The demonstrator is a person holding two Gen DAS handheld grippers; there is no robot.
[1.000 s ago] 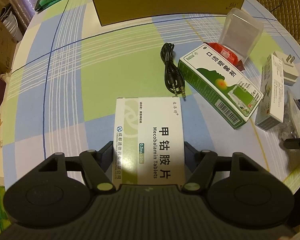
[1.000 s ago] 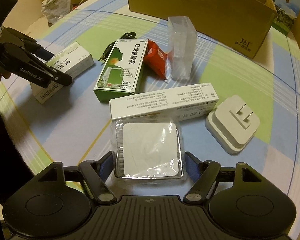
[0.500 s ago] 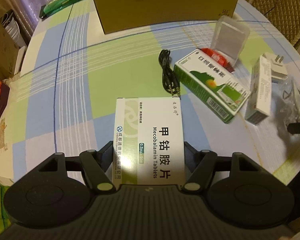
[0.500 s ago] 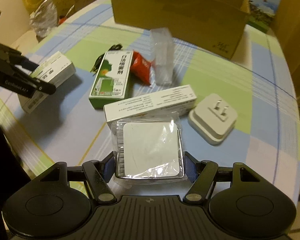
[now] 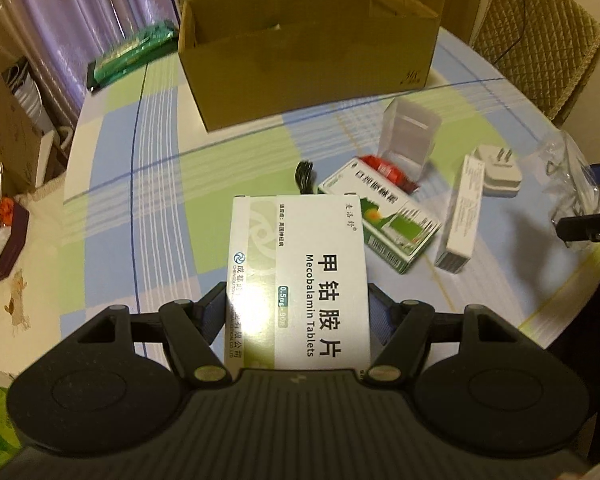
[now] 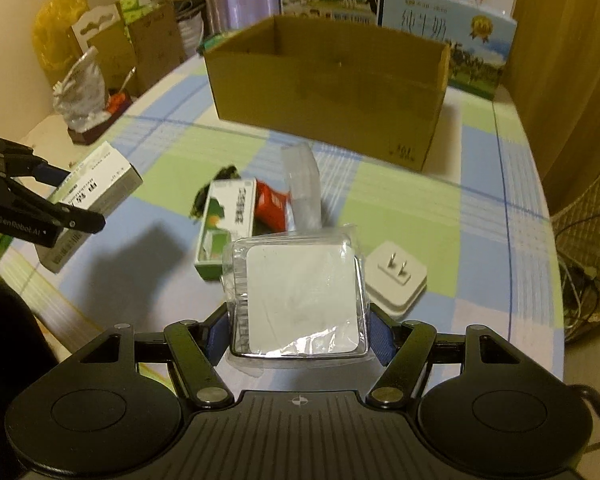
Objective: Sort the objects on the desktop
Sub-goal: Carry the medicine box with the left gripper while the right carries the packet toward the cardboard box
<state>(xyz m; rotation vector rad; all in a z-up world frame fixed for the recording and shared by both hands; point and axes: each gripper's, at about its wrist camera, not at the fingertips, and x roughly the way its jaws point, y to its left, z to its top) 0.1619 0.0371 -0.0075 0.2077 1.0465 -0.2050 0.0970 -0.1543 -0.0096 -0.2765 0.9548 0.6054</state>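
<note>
- Left gripper [image 5: 298, 308]: we record its jaws closed on the white tablet box [image 5: 300, 276], marked "Mecobalamin Tablets", held clear above the table; the right wrist view shows this box at 9 o'clock.
- Right gripper [image 6: 298, 328]: we record its jaws clamped on the plastic-wrapped white square item [image 6: 300, 300], lifted above the checked tablecloth [image 6: 412, 200].
- Cardboard box [image 5: 312, 60]: open-topped, at 12 o'clock on the far part of the table in both views; we cannot tell what is inside.
- Green-and-white carton [image 5: 380, 216]: lying flat at 2 o'clock of the tablet box in the left view.
- Red packet [image 5: 388, 170]: wedged between the green carton and the clear plastic case [image 5: 410, 136], touching both.
- Black cable [image 5: 305, 176]: coiled just beside the green carton's far end.
- Long white carton [image 5: 462, 212]: lying flat at 3 o'clock, near the white plug adapter [image 5: 498, 172].
- Green packet [image 5: 132, 52]: at 10 o'clock, on the table edge.
</note>
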